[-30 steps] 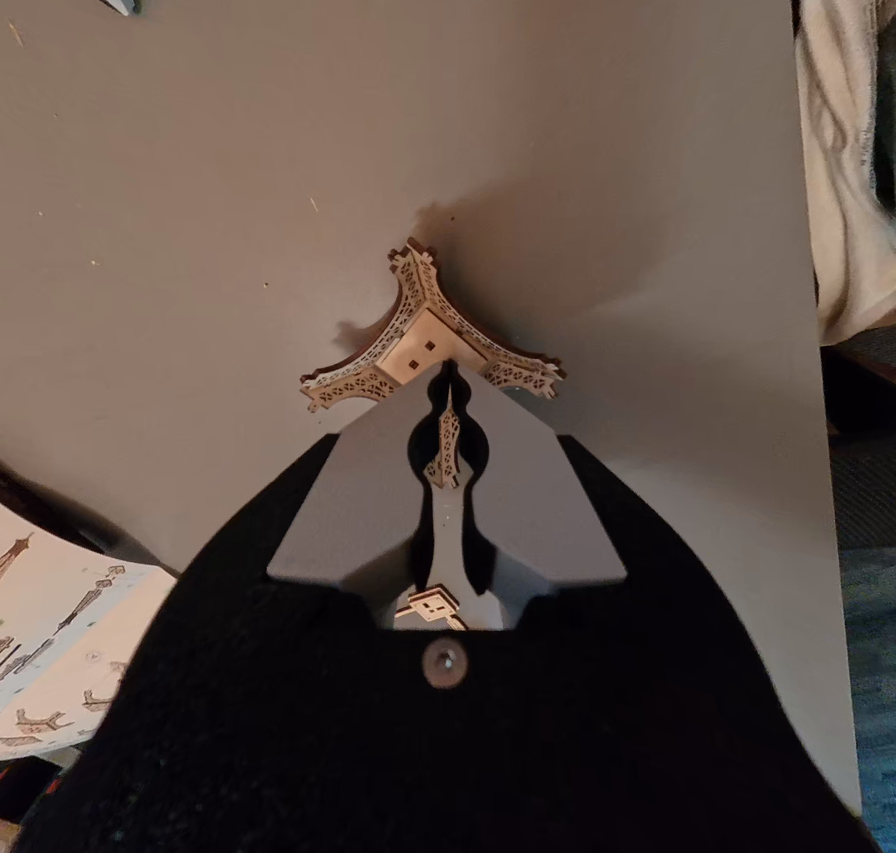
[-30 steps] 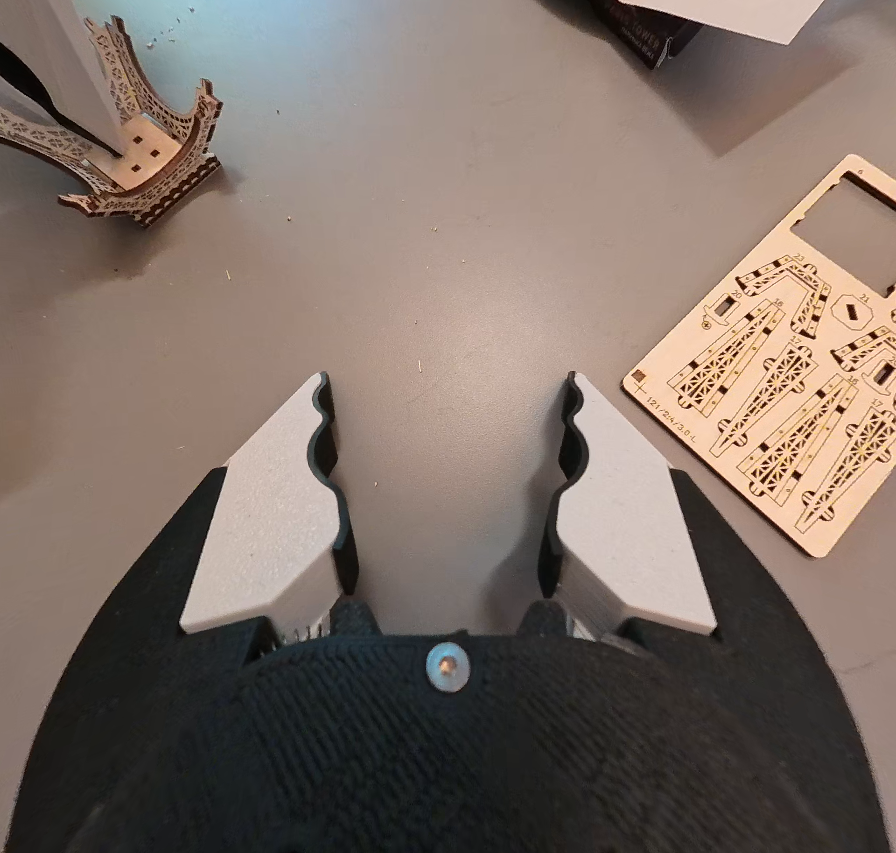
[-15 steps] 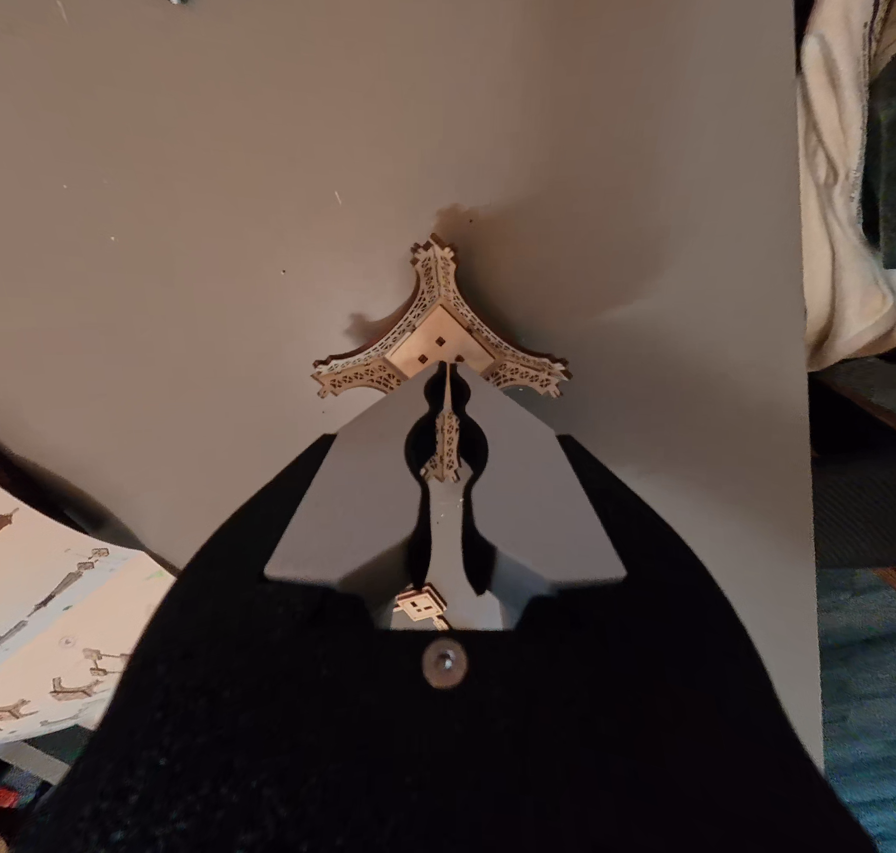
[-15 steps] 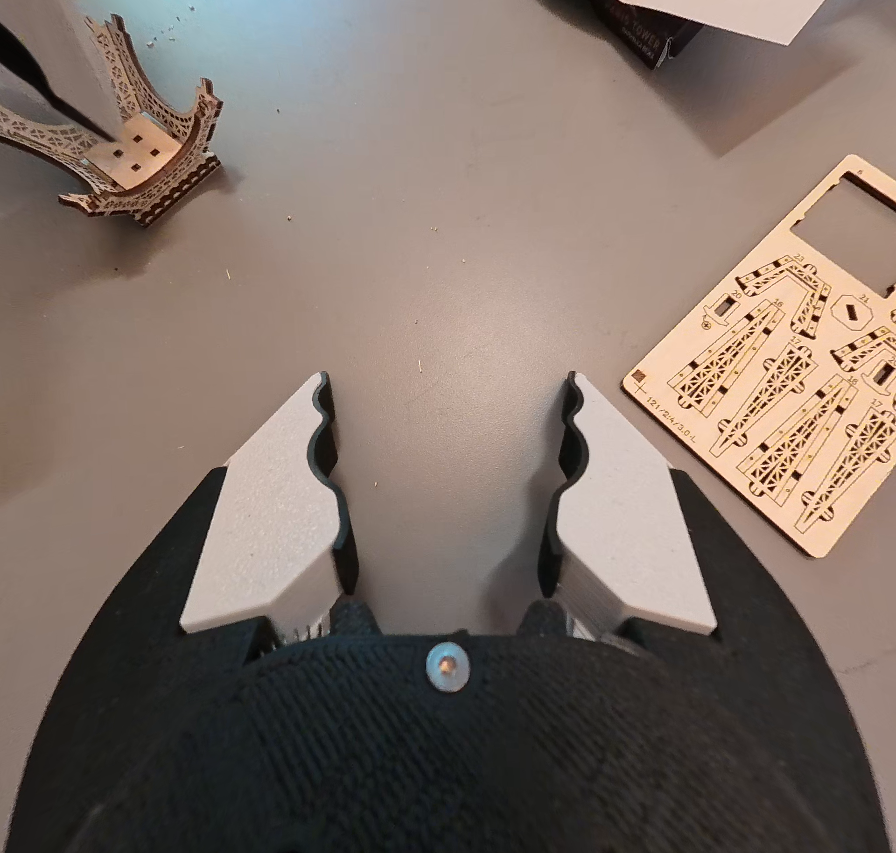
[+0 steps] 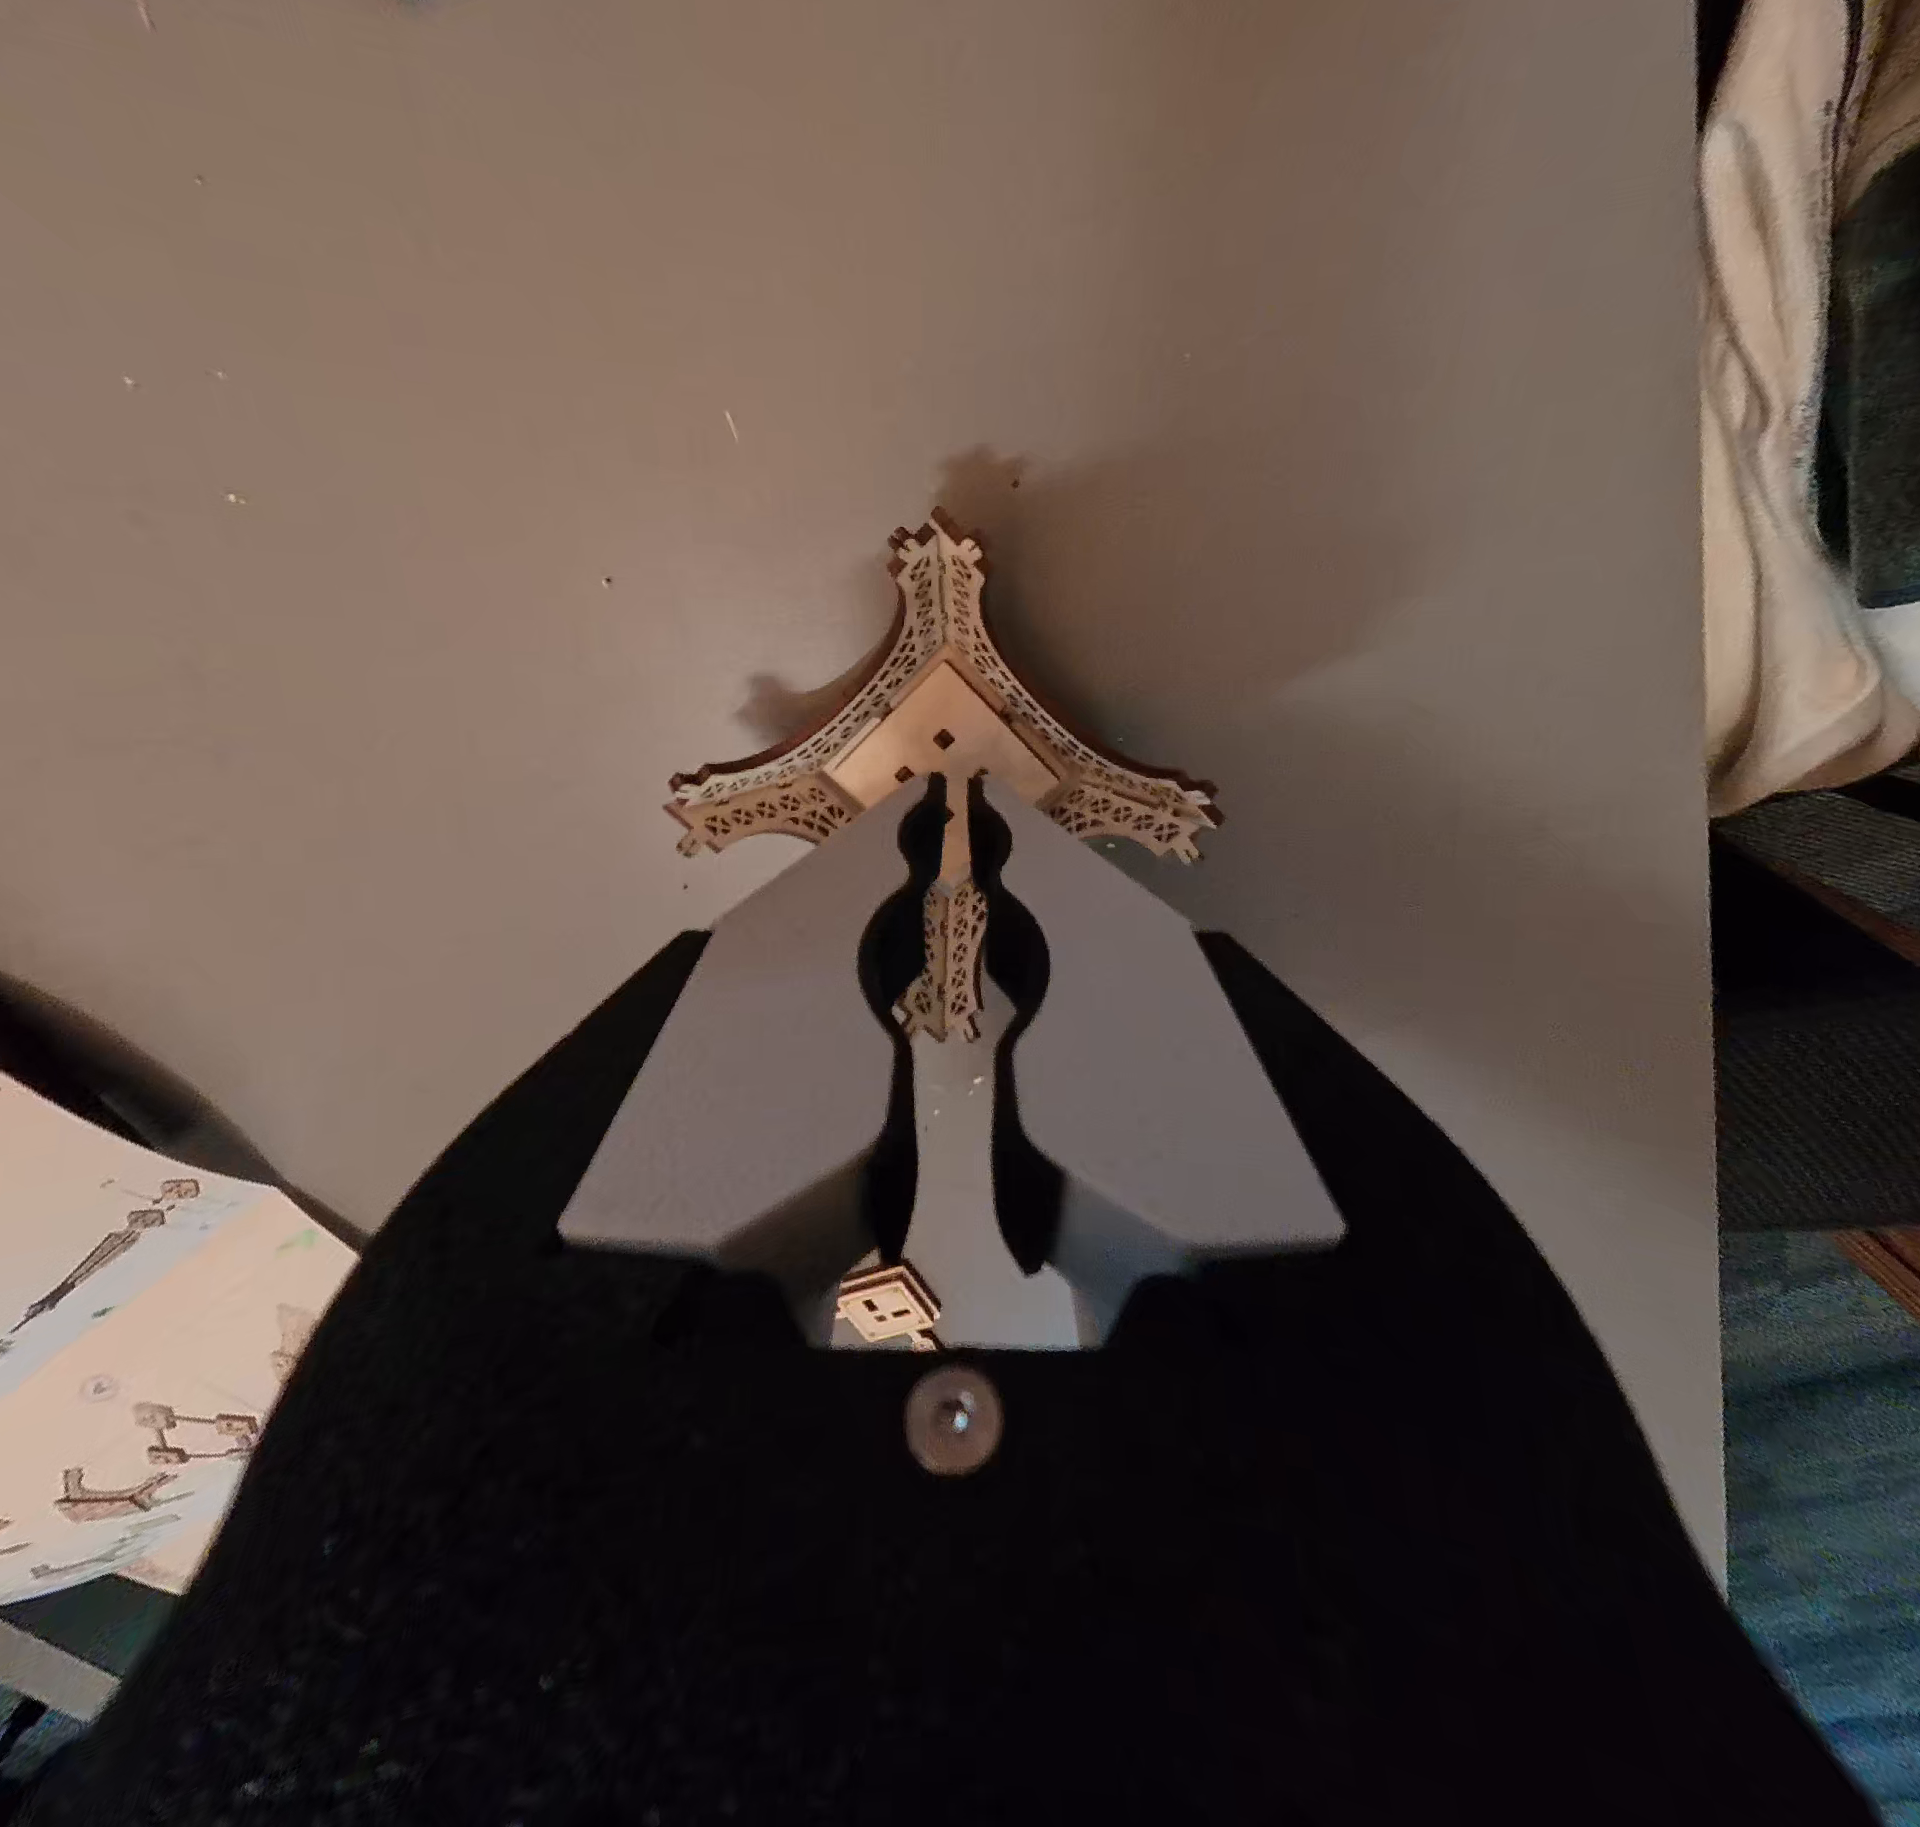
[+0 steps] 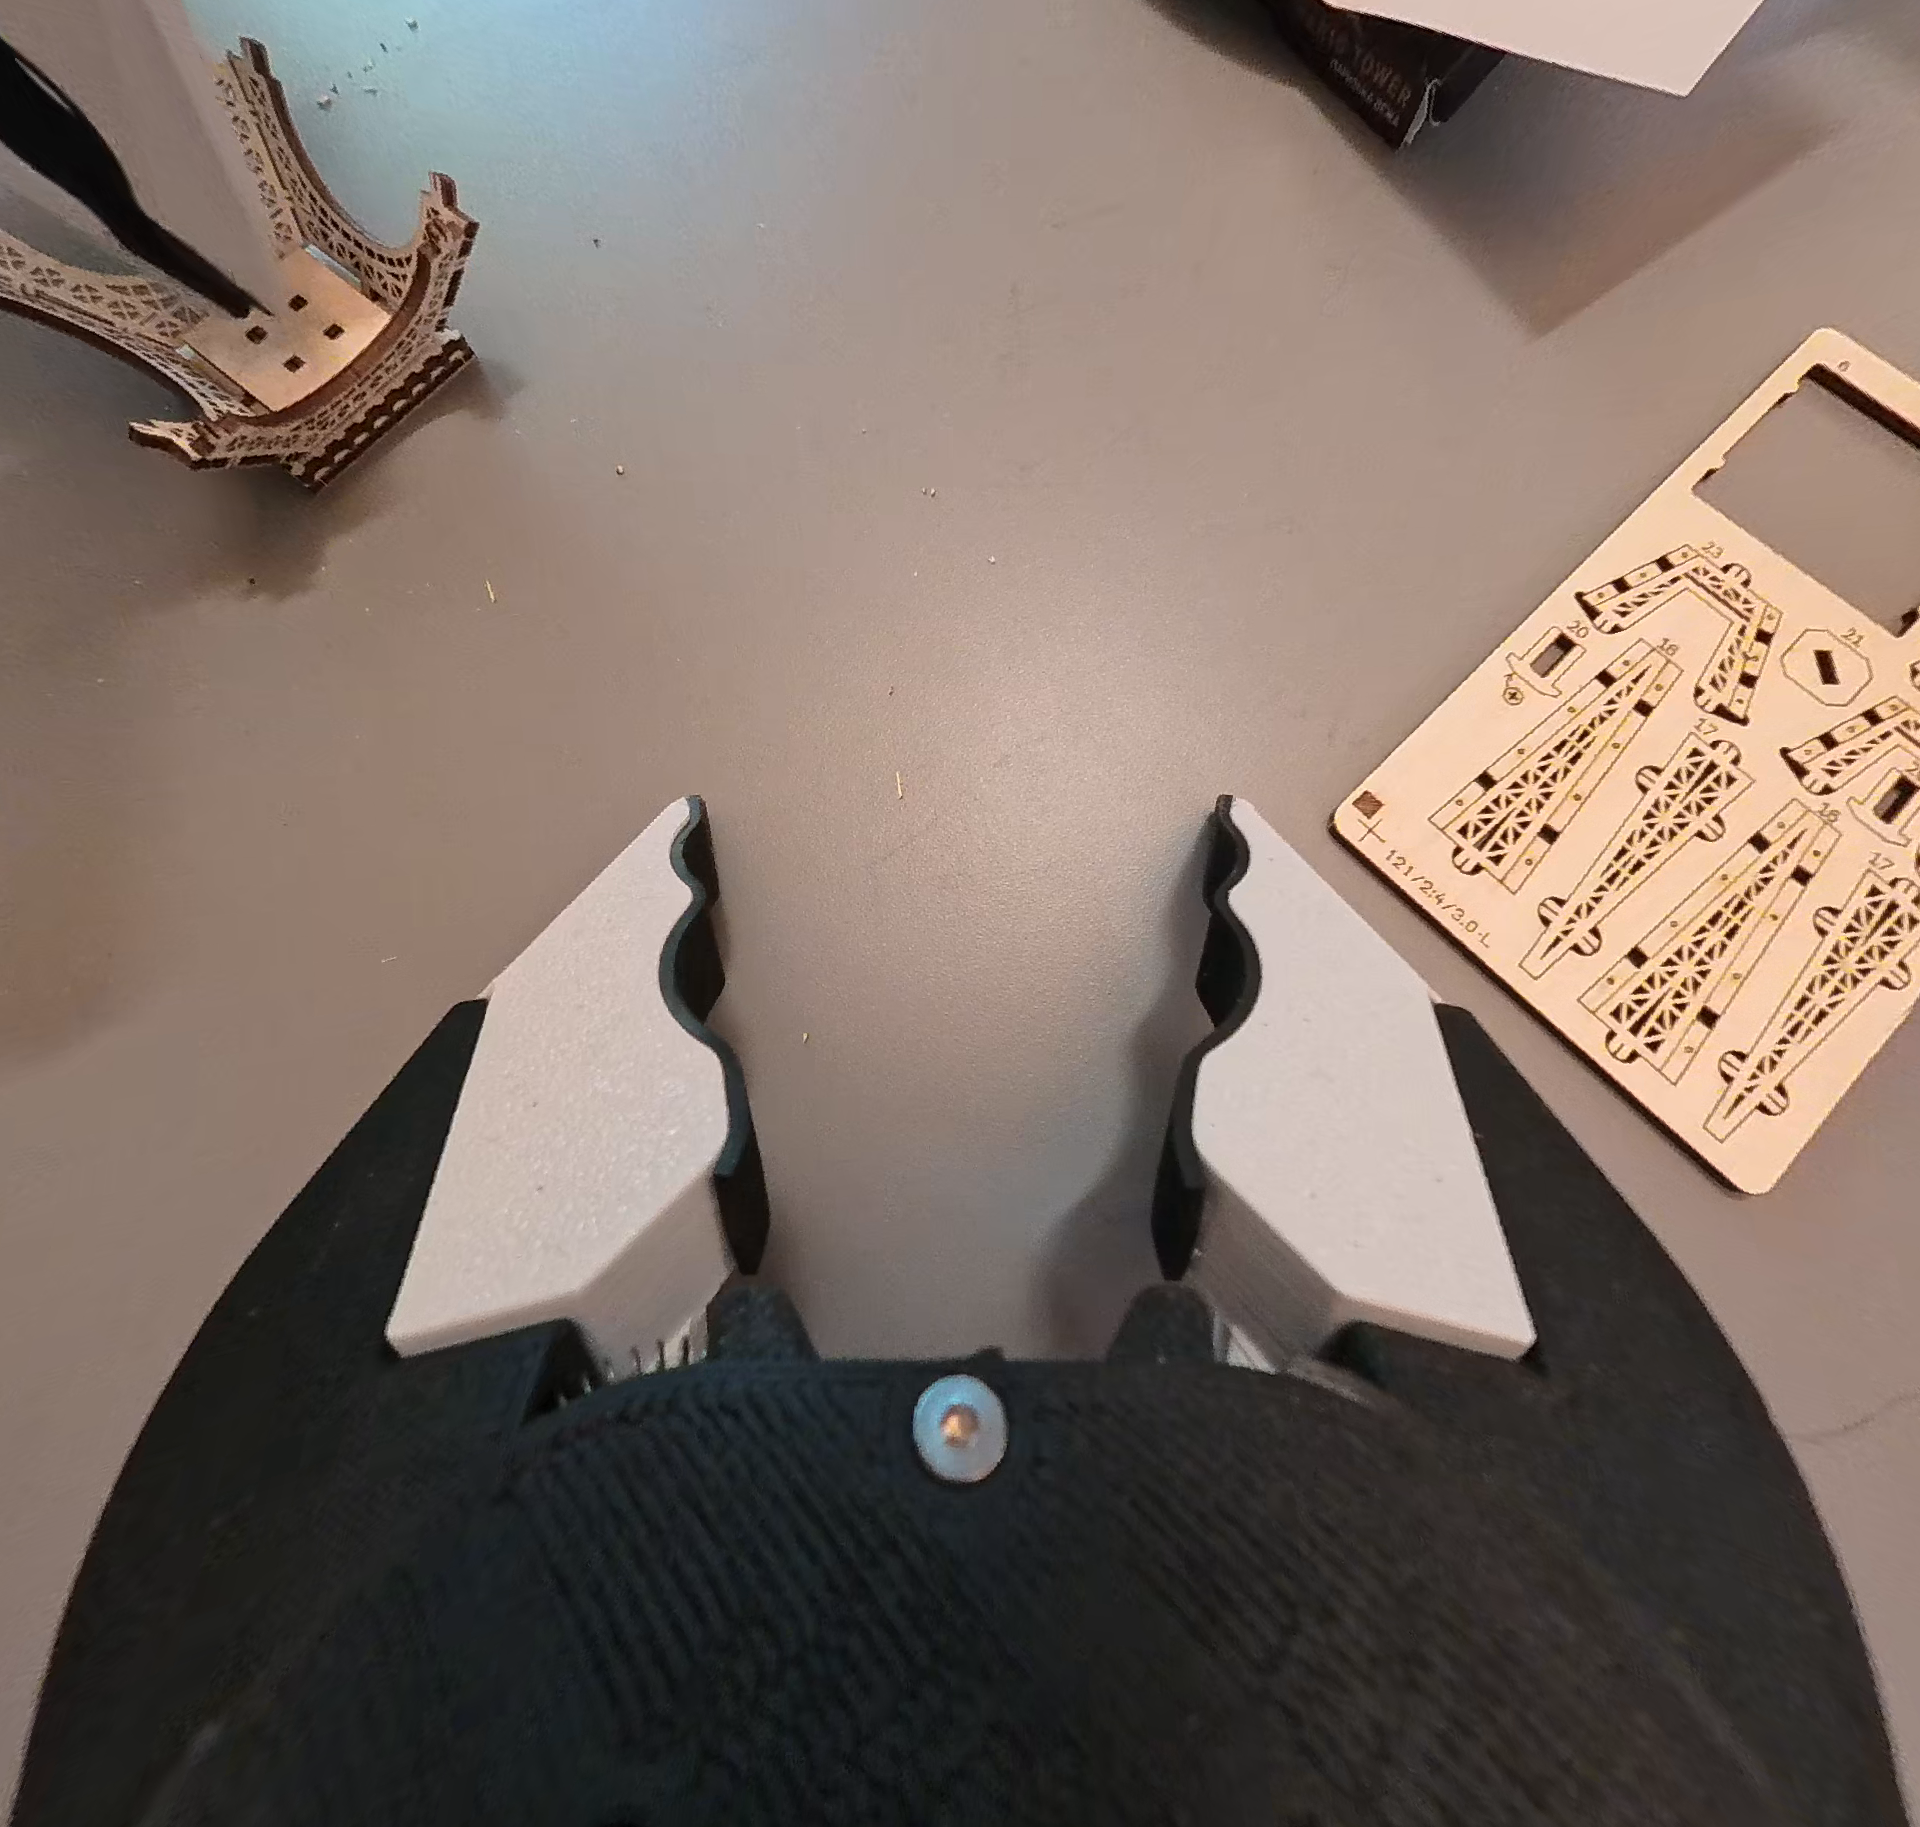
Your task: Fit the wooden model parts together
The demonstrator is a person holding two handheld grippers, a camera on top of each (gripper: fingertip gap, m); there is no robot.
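Left claw (image 5: 958, 811) pinches the slim lattice spire piece (image 5: 951, 967), long axis straight down at the slotted deck of the tower base (image 5: 940, 738) on the bench (image 5: 520, 323), tip just above it. Right claw (image 6: 961, 821) spread, empty, well apart from the base.

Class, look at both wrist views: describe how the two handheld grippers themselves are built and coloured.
Both look alike. The left gripper and right gripper each have a black, textured, rounded body with one silver screw at its centre, and two pale grey wedge-shaped fingers lined inside with wavy black pads. No cables, markings or sleeves show.
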